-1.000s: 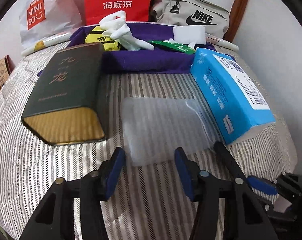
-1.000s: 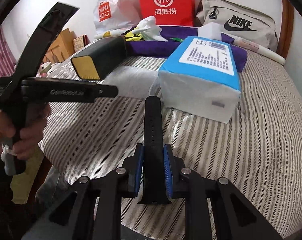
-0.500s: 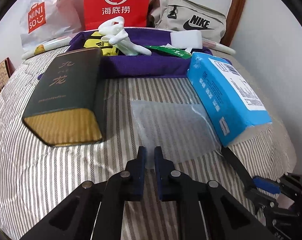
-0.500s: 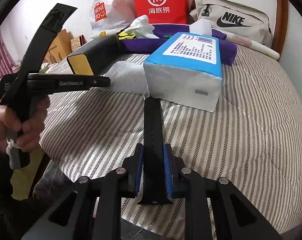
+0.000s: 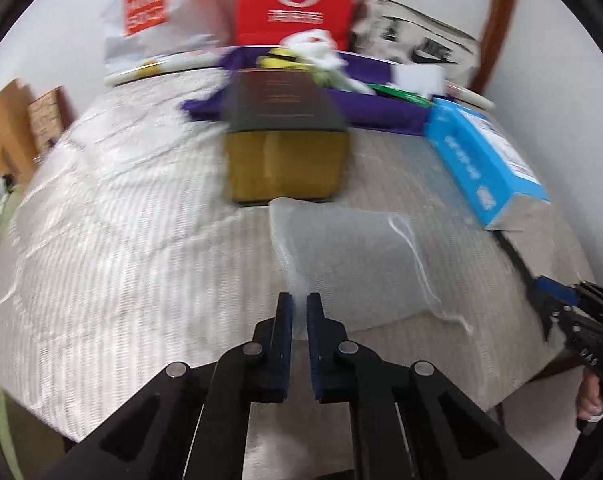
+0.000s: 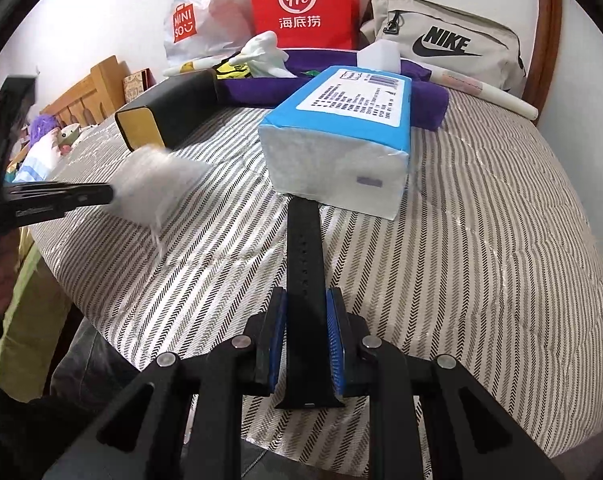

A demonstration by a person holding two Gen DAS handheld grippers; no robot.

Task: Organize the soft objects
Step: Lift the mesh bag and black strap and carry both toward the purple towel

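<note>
Landmark: blue tissue pack (image 6: 341, 136), lying on the striped bedspread (image 6: 481, 248).

Nearest the lens, right gripper (image 6: 306, 344): jaws pinched on a black watch strap (image 6: 304, 264). The strap runs straight away from the pads, and its far tip reaches the near end of the tissue pack; whether it touches the pack or stops just short I cannot tell.

Left of the tissue pack and nearer than it, left gripper (image 5: 297, 320): jaws pressed together on one corner of a sheer white mesh pouch (image 5: 341, 256). The pouch hangs out from the pads with a thin white drawstring (image 5: 413, 256) trailing along its far side. This frame is motion-blurred, so the pouch appears to be lifted off the bedspread, but that is not certain.

Left of the pack, further back: dark box with a gold end face (image 6: 169, 112).

Behind the pack: purple cloth (image 6: 425, 100) carrying a white glove (image 6: 265, 54) and a white foam block (image 6: 379, 58).

Furthest, behind the pack against the wall: white Miniso bag (image 6: 193, 20), red paper bag (image 6: 301, 4), beige Nike bag (image 6: 445, 44).
</note>
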